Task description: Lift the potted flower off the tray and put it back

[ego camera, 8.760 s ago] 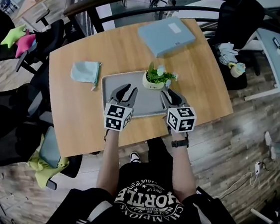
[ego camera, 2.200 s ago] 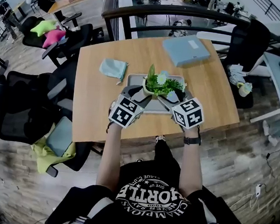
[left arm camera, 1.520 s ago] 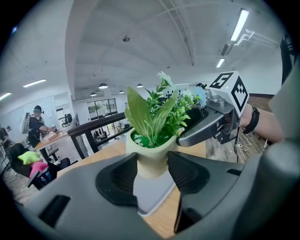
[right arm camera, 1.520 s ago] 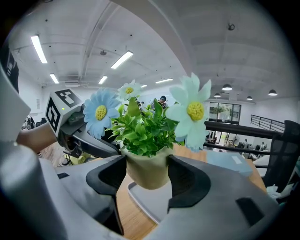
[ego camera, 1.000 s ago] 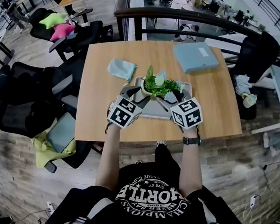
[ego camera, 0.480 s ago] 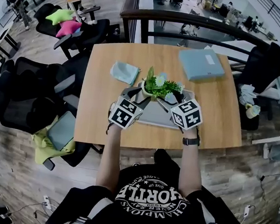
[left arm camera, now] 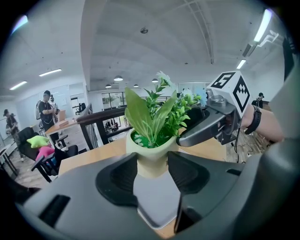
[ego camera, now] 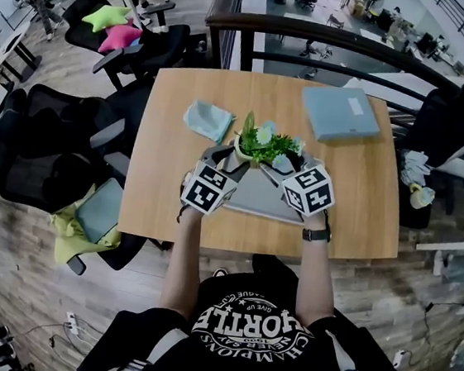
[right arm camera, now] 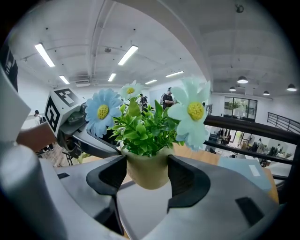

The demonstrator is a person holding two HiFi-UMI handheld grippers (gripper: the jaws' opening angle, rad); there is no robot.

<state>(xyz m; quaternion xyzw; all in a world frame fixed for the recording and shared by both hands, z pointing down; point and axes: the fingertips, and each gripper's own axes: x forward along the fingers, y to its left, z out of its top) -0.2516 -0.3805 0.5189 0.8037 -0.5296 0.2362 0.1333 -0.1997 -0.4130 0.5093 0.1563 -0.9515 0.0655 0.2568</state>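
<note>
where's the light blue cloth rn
In the head view, the light blue cloth lies on the wooden table, just left of the tray and the potted flower.

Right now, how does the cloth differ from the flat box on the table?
The cloth is smaller and rumpled; the flat box is larger and straight-edged. The cloth is plain; the flat box bears a white label. Both are pale blue, lying on the table.
</note>
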